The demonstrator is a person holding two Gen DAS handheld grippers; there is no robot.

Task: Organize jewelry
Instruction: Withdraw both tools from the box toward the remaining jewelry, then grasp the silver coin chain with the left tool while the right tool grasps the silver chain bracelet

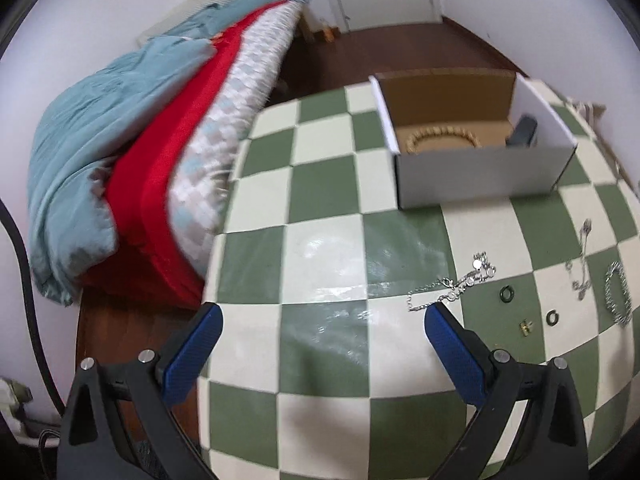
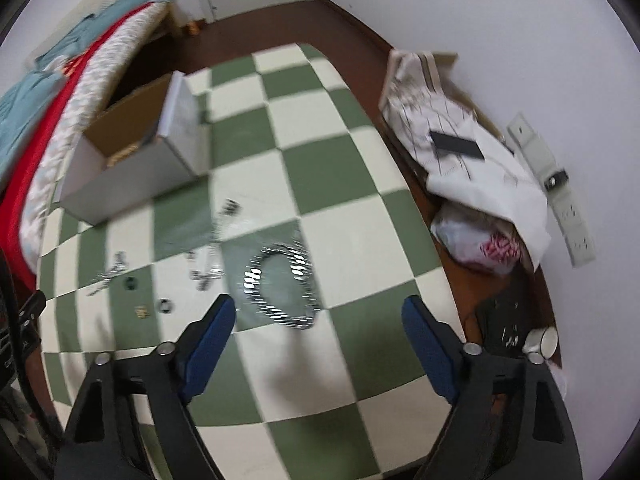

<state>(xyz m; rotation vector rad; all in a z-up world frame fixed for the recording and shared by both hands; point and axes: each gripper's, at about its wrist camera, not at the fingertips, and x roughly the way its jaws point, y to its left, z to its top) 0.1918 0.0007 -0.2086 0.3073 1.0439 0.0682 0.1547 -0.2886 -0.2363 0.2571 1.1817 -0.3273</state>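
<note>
While I am holding both grippers wide and empty, left gripper (image 1: 322, 320) near the chain (image 1: 452, 286), right gripper (image 2: 318, 312) nearing the bracelet (image 2: 280, 284), a careless closing risks snagging links; farther off, the box (image 1: 476, 176) is waiting.

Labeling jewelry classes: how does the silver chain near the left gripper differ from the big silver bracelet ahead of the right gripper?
The silver chain is thin and lies strung out in a loose, tangled line; the silver bracelet is wider, made of chunky links, and lies as a closed oval loop. The chain carries a small round tag; the bracelet shows none. Both are silver, lie on the checkered table outside the box, ungripped.
</note>
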